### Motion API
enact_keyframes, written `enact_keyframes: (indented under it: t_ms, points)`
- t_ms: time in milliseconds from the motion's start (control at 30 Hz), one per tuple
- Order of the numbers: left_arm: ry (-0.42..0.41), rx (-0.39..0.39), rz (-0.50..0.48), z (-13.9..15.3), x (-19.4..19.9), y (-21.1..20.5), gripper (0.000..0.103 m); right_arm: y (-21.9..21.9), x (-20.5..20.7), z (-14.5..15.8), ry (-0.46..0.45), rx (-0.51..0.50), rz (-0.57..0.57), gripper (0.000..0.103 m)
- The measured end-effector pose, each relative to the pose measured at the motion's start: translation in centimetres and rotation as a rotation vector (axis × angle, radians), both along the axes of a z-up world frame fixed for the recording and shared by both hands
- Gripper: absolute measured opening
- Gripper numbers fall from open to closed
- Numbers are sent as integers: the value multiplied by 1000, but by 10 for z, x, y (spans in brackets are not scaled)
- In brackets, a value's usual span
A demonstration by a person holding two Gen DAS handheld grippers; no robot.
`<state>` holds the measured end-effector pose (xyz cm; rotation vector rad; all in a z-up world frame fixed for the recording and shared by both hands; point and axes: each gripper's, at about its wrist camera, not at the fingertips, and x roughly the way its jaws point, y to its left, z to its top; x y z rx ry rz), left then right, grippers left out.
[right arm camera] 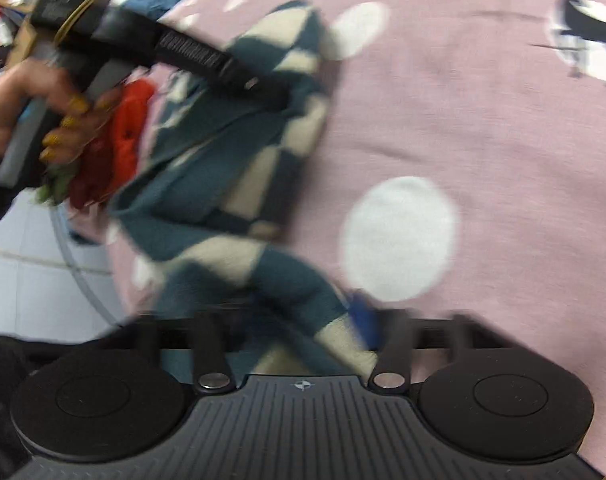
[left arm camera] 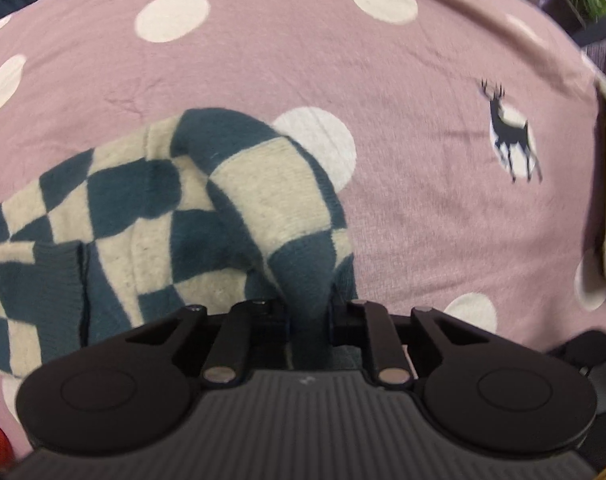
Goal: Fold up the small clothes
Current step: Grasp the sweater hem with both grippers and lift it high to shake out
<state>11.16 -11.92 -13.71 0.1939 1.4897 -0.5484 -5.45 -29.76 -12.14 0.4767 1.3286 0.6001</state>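
Where one checkered garment lies, two hand-held grippers.

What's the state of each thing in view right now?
Sweater: crumpled, unfolded, lying on the blanket, pinched at two spots.
Left gripper: shut on a sweater fold.
Right gripper: shut on a sweater edge; view blurred.
Blanket: spread flat, lightly creased.
Red cloth: bunched at the blanket's edge.

Even, soft indoor light with only faint shadows and no glare falls on the pink spotted blanket, fairly sharp in the left wrist view though bowed toward its edges, while the right wrist view is smeared throughout by motion blur.
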Motion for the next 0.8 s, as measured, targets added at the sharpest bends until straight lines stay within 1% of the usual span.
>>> enact_keyframes:
  t_ms: [33,100,167,233,333,367,400,467,567,600,700,800]
  points:
    - [3,-33,33,7,4,7,13,6,-2,5,-9,-14,1,16]
    - [3,-105,102,22,6,26,13,16,-12,25,-84,-58,-16,14]
    - [-5,-191,169,41,10,46,12,16,-26,47,-166,-50,-82,12]
    - [-33,-297,235,67,13,71,12,10,-41,72,-241,-55,-172,11]
    - [-80,-479,362,111,18,110,9,1,-62,118,-372,-128,-274,11]
    - [-109,-525,398,127,20,122,9,-2,-69,135,-420,-137,-306,10]
    - [-154,-553,419,145,22,131,9,-4,-74,152,-472,-143,-336,10]
    - [-265,-583,419,178,16,147,9,-8,-80,184,-580,-168,-380,10]
    - [-373,-699,443,226,-3,169,9,-16,-79,225,-726,-188,-449,10]
    - [-415,-726,445,239,-13,172,9,-14,-79,239,-775,-186,-462,10]
    - [-552,-780,429,279,-45,180,9,-8,-85,266,-928,-203,-453,9]
    - [-641,-878,424,316,-83,194,9,-15,-95,287,-1036,-160,-464,9]
